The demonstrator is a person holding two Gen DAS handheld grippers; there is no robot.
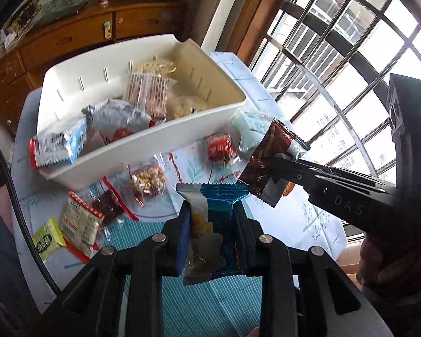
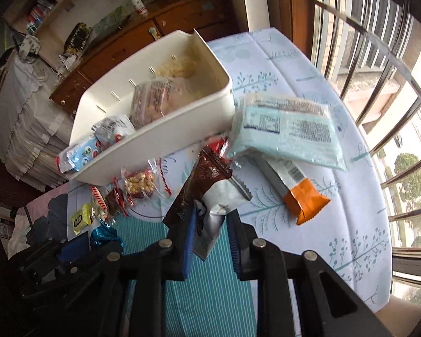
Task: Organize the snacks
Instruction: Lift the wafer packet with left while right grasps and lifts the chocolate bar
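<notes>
In the left wrist view my left gripper [image 1: 210,224] is shut on a teal foil snack packet [image 1: 224,199] with a silver and yellow wrapper beside it, held above the table. My right gripper [image 2: 212,219] is shut on a brown snack packet [image 2: 207,174] with a silver end, also lifted; the same brown packet [image 1: 266,163] shows at the right of the left wrist view. The white bin [image 1: 143,146] stands beyond both grippers with several snack bags inside. A blue and white packet [image 1: 59,143] hangs over its near rim.
Loose snacks lie on the round table with a patterned cloth [image 2: 322,252]: a pale blue packet [image 2: 289,129], an orange-ended bar [image 2: 303,196], a bag of nuts [image 1: 148,182], a red sweet [image 1: 220,148], a yellow packet [image 1: 46,238]. A barred window is at the right, a wooden dresser behind.
</notes>
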